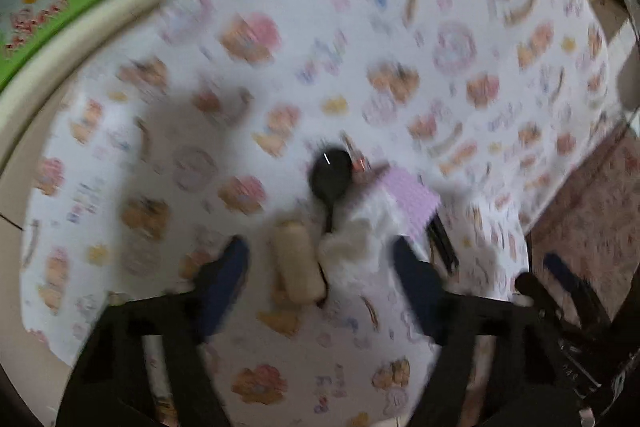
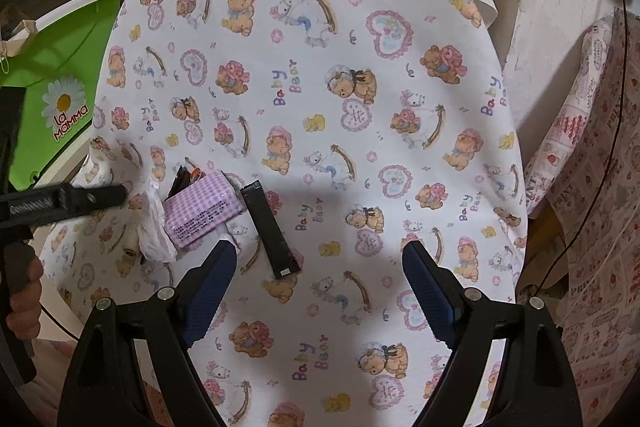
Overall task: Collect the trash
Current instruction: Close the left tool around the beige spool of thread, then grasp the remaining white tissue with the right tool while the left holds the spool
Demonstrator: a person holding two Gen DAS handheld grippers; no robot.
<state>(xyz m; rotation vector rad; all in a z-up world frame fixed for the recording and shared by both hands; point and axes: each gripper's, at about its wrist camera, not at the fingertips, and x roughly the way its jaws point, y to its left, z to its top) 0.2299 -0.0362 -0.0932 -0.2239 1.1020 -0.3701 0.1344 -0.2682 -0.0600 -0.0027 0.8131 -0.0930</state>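
Your left gripper [image 1: 320, 263], fingers apart, is straddling the small beige cylindrical roll [image 1: 296, 259] near the bear-print tablecloth's [image 2: 320, 75] left edge, long axis running along your fingers; right gripper [image 2: 318, 259] is hanging open, farther off.

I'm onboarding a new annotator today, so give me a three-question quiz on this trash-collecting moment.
1. True or false: the right hand-held gripper is clamped on the black bar.
2. Which item lies between the left hand-held gripper's fingers? A) beige roll B) purple checked pack C) black spoon
3. Fill in: the crumpled white tissue lies directly beside the ____ pack.

Key
1. False: its jaws stand wide open with nothing held; the bar lies on the bear-print cloth.
2. A: the beige roll, pads not touching it.
3. Purple checked.
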